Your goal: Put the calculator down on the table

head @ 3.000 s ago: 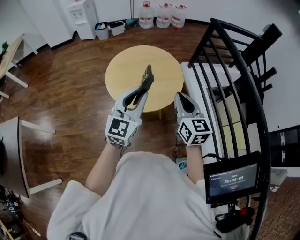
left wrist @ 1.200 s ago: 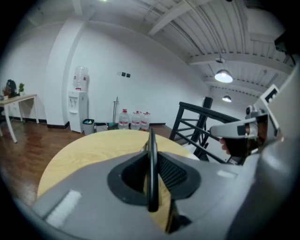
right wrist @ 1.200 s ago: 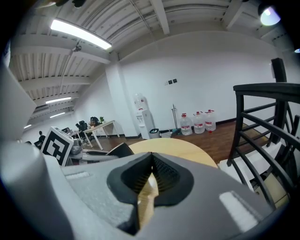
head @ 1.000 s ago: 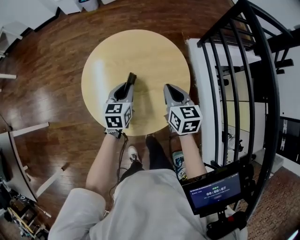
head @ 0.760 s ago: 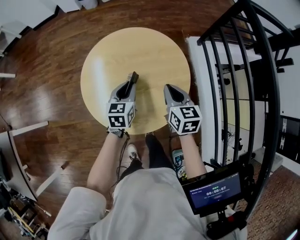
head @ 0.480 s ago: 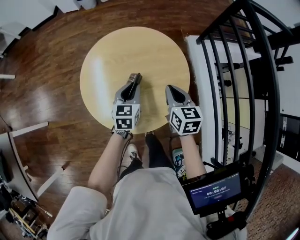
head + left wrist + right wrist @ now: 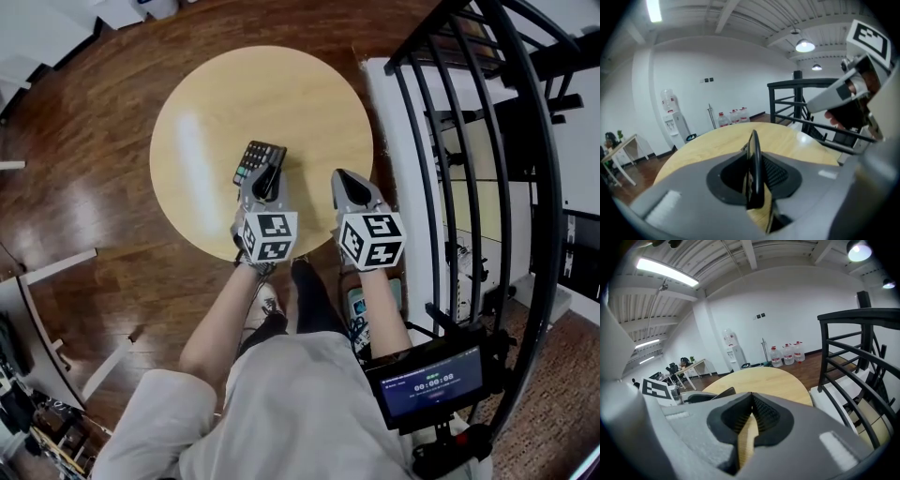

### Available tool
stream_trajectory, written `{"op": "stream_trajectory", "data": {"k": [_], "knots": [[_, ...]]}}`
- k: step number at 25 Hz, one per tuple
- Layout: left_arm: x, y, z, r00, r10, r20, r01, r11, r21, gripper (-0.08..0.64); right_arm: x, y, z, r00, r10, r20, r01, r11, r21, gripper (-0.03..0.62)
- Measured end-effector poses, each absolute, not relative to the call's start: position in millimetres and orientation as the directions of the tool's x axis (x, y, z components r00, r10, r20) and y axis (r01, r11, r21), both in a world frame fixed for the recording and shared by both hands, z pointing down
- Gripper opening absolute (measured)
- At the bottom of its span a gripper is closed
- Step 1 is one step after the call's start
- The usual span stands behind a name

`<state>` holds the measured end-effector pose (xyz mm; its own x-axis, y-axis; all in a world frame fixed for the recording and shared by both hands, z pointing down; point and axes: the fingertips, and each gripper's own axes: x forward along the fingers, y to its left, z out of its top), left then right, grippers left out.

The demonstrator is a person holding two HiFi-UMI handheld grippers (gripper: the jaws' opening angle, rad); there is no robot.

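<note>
The calculator (image 7: 259, 160) is a dark slab with coloured keys; in the head view its key face points up, just above the round wooden table (image 7: 262, 94). My left gripper (image 7: 269, 180) is shut on its near end. Its jaws have just been opening a little, with the calculator still between them. The left gripper view shows the calculator (image 7: 754, 178) edge-on between the pads. I cannot tell whether it rests on the tabletop. My right gripper (image 7: 344, 180) hovers beside it over the table's near right edge, shut and empty, its pads together in the right gripper view (image 7: 751, 399).
A black metal railing (image 7: 469, 141) curves along the right, close to the table. Below it stands a small screen (image 7: 441, 380). Dark wooden floor (image 7: 84, 159) surrounds the table. Water bottles (image 7: 787, 355) and a dispenser (image 7: 732, 350) stand by the far wall.
My left gripper has rolled, so the calculator went from edge-on to keys-up, and it sank a little and shifted right. The right gripper stayed beside it, hardly shifting.
</note>
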<state>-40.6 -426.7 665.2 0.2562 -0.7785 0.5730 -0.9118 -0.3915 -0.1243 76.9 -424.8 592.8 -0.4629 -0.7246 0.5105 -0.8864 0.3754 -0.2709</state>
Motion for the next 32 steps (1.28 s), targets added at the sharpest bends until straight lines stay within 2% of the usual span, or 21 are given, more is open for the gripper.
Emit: {"op": "stream_trajectory", "data": {"k": [5, 21, 32], "knots": [[-32, -426, 685, 0.202, -0.783, 0.588, -0.841, -0.446, -0.306, 0.086, 90, -424, 600, -0.441, -0.731, 0.521, -0.897, 0.343, -0.279, 0.002], [-15, -417, 716, 0.117, -0.799, 0.590, -0.628, -0.520, -0.579, 0.101, 115, -423, 613, -0.385, -0.748, 0.541, -0.921, 0.277, -0.273, 0.002], [-14, -410, 726, 0.091, -0.824, 0.559, -0.553, -0.509, -0.660, 0.100, 99, -413, 617, -0.407, -0.724, 0.557, -0.913, 0.333, -0.234, 0.002]]}}
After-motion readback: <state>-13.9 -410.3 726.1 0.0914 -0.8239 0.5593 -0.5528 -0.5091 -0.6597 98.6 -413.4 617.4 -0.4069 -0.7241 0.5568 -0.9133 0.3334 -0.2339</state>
